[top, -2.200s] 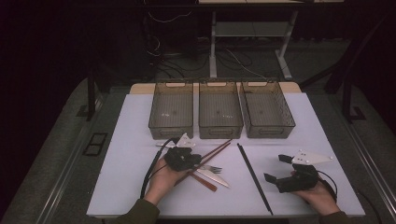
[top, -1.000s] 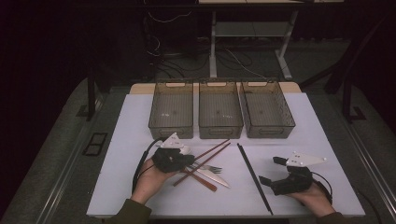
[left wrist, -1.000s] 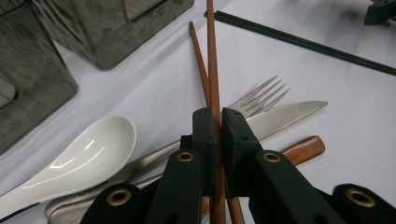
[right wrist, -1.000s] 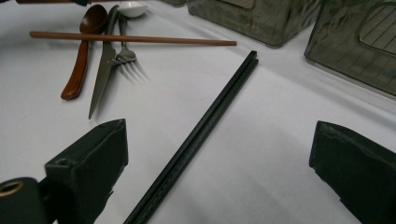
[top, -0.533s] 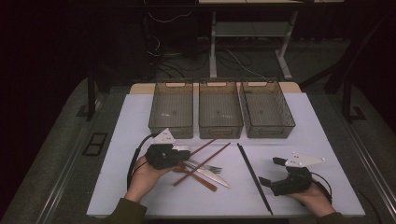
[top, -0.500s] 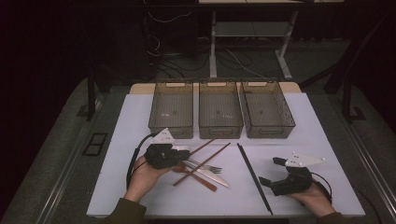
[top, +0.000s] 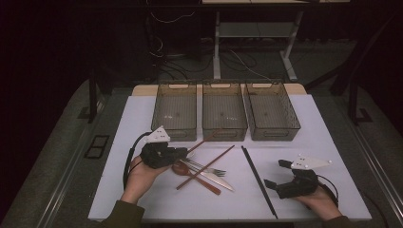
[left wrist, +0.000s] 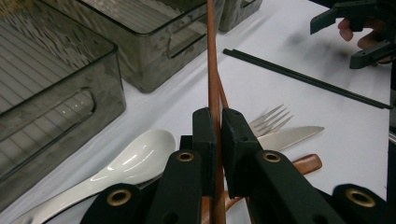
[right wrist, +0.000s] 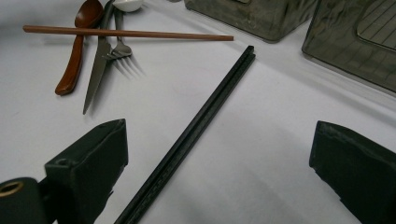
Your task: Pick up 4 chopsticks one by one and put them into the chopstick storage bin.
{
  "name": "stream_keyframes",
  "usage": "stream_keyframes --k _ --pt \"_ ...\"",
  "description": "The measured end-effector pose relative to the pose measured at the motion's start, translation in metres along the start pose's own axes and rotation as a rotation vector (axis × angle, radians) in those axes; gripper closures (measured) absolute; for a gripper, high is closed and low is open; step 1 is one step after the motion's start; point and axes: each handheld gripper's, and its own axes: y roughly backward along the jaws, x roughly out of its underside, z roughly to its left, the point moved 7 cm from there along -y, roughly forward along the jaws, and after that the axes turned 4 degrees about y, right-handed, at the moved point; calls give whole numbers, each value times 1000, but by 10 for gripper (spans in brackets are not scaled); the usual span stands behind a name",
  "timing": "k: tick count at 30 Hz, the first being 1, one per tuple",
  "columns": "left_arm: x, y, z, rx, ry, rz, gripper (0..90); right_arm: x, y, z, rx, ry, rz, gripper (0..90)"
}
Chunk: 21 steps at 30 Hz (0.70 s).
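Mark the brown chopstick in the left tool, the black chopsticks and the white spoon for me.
brown chopstick [left wrist: 211, 70], left gripper view, on its shaft above the jaws.
black chopsticks [right wrist: 196, 126], right gripper view, mid-length.
white spoon [left wrist: 140, 156], left gripper view, on its bowl.

Our left gripper [top: 183, 153] points toward three o'clock, jaws pinched tight; our right gripper [top: 275, 174] aims at ten o'clock, jaws wide.

Brown wooden chopstick [left wrist: 211, 70]: thin, straight, reddish-brown. Pinched near one end between the left gripper's [left wrist: 218, 122] fingers, lifted off the white desk [top: 332, 142], far tip angled toward the middle bin [top: 223, 110].
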Motion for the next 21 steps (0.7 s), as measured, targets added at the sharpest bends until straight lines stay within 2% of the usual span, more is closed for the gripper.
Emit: stream_keyframes --k 11,21 --pt "-9 8 12 -35 15 -32 833 0 2 0 3 0 -3 40" --pt "-19 6 29 -86 33 -29 833 -1 2 -1 2 -3 -9 40"
